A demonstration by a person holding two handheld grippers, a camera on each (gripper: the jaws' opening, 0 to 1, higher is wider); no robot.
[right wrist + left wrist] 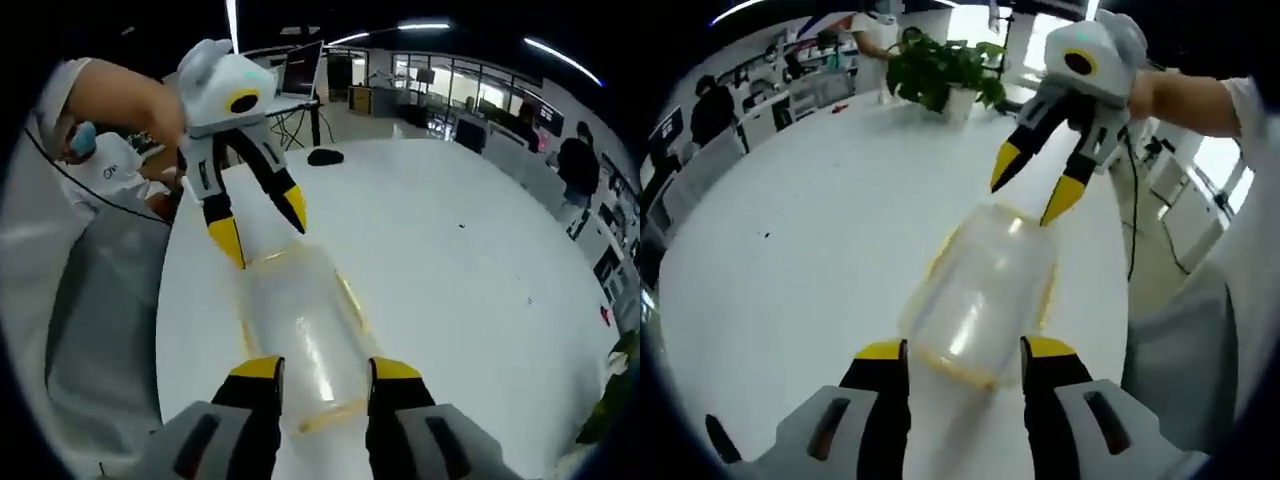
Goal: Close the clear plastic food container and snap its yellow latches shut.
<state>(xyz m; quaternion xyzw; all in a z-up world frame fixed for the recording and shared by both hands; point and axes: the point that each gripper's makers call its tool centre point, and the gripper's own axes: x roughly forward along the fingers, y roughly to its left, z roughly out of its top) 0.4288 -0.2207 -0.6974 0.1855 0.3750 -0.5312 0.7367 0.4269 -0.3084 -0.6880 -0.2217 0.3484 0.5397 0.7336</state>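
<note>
A clear plastic container (985, 290) with yellow trim along its sides lies lengthwise on the white table (810, 250). Its near end sits between the yellow fingertips of my left gripper (964, 352), which is open. My right gripper (1032, 188) hangs open over the far end, one tip close to the rim. From the right gripper view the same container (300, 325) runs away from my right gripper (328, 370), whose tips flank its near end. My left gripper (262, 230) stands open at the far end. Blur hides whether the latches are snapped.
A potted plant (945, 70) stands at the table's far side. A person's forearm (1190, 100) and grey clothing (100, 300) are along the table edge. A dark mouse (325, 157) and a laptop (300, 70) sit further off. Desks and people are behind.
</note>
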